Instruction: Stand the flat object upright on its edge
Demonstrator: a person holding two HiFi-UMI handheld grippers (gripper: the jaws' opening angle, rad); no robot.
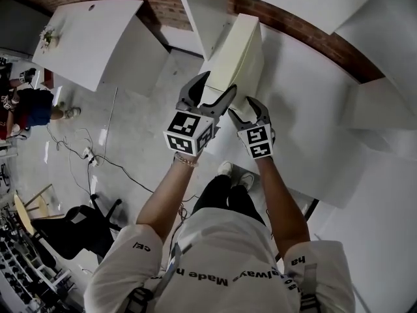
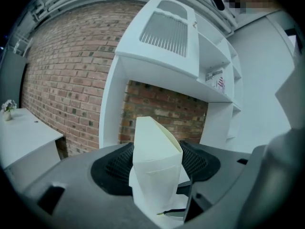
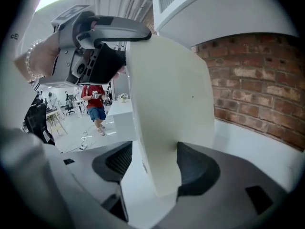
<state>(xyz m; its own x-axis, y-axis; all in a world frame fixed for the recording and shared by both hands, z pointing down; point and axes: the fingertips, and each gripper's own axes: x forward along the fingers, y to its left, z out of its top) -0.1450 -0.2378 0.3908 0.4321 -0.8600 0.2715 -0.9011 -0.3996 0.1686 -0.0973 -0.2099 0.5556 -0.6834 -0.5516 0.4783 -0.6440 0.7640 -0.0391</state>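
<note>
The box (image 1: 238, 54) was off its flat side but not yet let go, so by my reckoning the job was partway done. It hung just ahead of both grippers, turned so that a narrow side faced up and a broad side faced out past the left hand-held gripper (image 1: 220, 83). Below and beyond it lay the white desk (image 1: 306, 96). I couldn't tell whether the far end of the box was touching it.

Still to do, as I judged it: settle the lower edge on the desk, see that it balances, then free both grips.

The left hand-held gripper was clamped across the near end of the box, jaws spread wide with a pad on each face. The right hand-held gripper (image 1: 242, 107) sat just beside it, on the same end and a little lower, its jaws equally wide and closed on the box.

Both arms reached forward side by side — elbows out, wrists nearly touching — with the grippers tipped slightly down and their marker cubes facing up.
</note>
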